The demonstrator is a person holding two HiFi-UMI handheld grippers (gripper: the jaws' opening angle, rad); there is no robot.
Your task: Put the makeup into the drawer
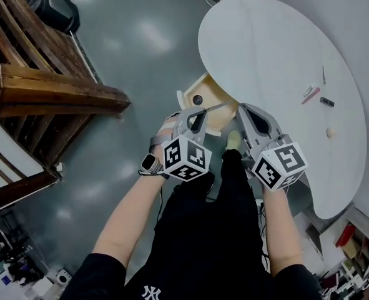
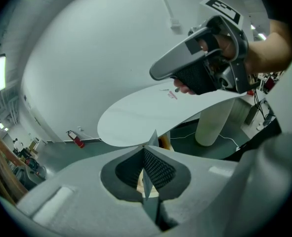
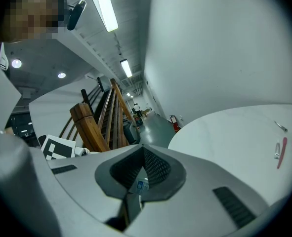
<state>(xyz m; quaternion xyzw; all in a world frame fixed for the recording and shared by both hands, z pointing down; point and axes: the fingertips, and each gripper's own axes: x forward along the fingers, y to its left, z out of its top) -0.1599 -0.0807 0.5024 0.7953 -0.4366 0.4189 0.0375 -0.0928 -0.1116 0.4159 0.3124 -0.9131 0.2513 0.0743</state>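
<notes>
Left gripper: jaws pressed together, empty;
Right gripper: jaws pressed together, empty;
Makeup: near the table's right edge

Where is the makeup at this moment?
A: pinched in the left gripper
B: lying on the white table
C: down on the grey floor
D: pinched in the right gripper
B: the pink stick and the small black piece lie on the white table, while the left gripper and the right gripper are both shut with nothing between their jaws.
</notes>
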